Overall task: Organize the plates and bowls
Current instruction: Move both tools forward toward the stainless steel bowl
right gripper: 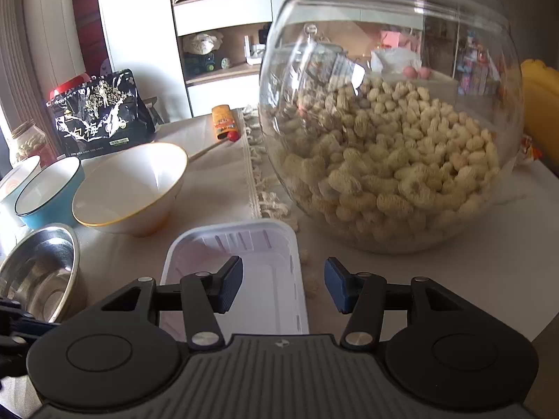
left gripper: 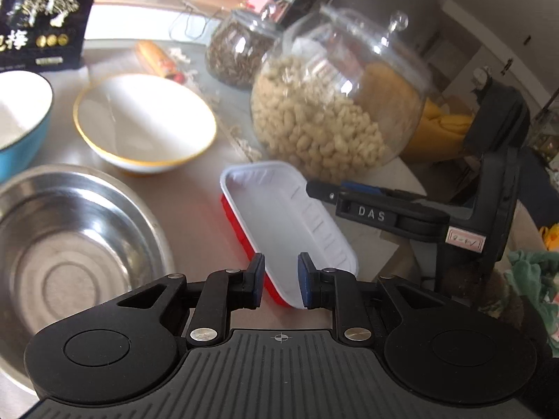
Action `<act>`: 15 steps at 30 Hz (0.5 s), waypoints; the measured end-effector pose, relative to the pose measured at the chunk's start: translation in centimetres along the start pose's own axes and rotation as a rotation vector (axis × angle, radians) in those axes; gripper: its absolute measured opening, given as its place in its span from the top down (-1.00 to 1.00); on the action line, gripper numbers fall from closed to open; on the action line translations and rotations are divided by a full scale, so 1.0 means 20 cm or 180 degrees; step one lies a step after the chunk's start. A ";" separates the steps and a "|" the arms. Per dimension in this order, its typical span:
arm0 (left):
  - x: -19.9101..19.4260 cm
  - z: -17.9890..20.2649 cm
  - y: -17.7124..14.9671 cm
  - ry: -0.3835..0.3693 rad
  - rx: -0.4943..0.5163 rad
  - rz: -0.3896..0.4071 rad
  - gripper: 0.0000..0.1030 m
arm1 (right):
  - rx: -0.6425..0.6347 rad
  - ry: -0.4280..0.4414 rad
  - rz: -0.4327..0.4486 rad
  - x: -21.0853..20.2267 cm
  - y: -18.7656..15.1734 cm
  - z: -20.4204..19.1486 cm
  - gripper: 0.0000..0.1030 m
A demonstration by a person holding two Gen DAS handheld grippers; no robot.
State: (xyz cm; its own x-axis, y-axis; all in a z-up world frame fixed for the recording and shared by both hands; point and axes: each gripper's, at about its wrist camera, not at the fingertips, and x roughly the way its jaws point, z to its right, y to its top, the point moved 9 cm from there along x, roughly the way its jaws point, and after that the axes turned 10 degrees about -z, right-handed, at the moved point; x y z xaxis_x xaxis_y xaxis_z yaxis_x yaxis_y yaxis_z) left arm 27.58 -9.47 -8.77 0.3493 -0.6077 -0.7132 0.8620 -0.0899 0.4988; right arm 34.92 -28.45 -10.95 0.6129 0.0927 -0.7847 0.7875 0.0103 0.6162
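A white rectangular tray with a red underside (left gripper: 279,220) lies on the table; it also shows in the right wrist view (right gripper: 244,265). My left gripper (left gripper: 279,281) is open, its jaws straddling the tray's near corner. My right gripper (right gripper: 283,284) is open over the tray's right edge; it shows from the side in the left wrist view (left gripper: 377,209). A steel bowl (left gripper: 66,251) sits at left, a white bowl with a yellow rim (left gripper: 143,122) behind it, and a blue bowl (left gripper: 17,118) at far left.
A big glass jar of peanuts (right gripper: 391,122) stands close behind the tray, with a second jar (left gripper: 241,49) behind it. A black snack bag (right gripper: 101,115), an orange packet (right gripper: 223,122) and a fringed cloth edge (right gripper: 258,181) lie on the table.
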 end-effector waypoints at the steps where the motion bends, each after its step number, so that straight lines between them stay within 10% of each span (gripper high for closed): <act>1: -0.09 -0.05 0.01 0.0058 -0.0030 0.0141 0.56 | -0.0013 0.0080 0.0033 -0.03 0.01 -0.04 -0.03; 8: -0.44 -0.68 0.01 0.1218 -0.0811 0.0630 0.56 | -0.0023 0.1108 -0.0417 0.03 -0.01 -0.54 -0.20; 15: -0.43 -0.86 -0.09 0.1121 -0.1059 0.0512 0.56 | -0.0024 0.1206 -0.0785 0.19 -0.12 -0.84 -0.20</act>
State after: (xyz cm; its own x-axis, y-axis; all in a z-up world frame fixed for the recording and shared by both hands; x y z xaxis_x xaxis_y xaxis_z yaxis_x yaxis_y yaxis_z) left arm 29.30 9.47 -12.08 0.5405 -0.2853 -0.7915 0.8373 0.2739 0.4731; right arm 34.25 -11.45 -14.32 0.3387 0.4444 -0.8293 0.9057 0.0849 0.4153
